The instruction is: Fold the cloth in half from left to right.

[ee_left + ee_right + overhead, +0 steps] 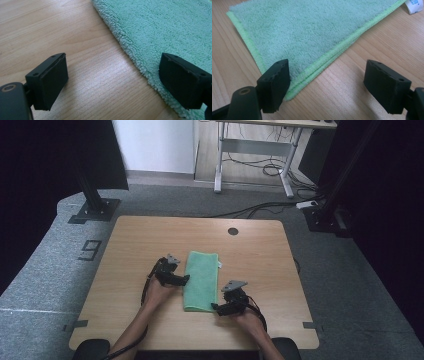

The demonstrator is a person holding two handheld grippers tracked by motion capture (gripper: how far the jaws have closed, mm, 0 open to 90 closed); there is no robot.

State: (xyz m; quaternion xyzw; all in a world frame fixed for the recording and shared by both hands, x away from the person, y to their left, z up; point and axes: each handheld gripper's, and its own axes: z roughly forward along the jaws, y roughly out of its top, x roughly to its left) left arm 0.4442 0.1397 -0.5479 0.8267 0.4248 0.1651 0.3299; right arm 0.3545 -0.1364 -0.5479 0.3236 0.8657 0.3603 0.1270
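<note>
A green towel [201, 280] lies folded into a long strip in the middle of the wooden table [135, 240]. My left gripper [184, 280] rests at the strip's left edge, open, one jaw over the bare wood and the other over the towel [162, 27]. My right gripper [215, 308] is at the near right corner, open. In the right gripper view its jaws straddle the towel's stitched corner [297, 82], where two layers show. A white label [414, 5] sticks out at the towel's far end.
A round cable hole [233, 231] sits near the table's far edge. Black stand bases [95, 210] flank the far corners on the grey carpet. A desk frame [255, 157] with cables stands beyond. Bare wood surrounds the towel on all sides.
</note>
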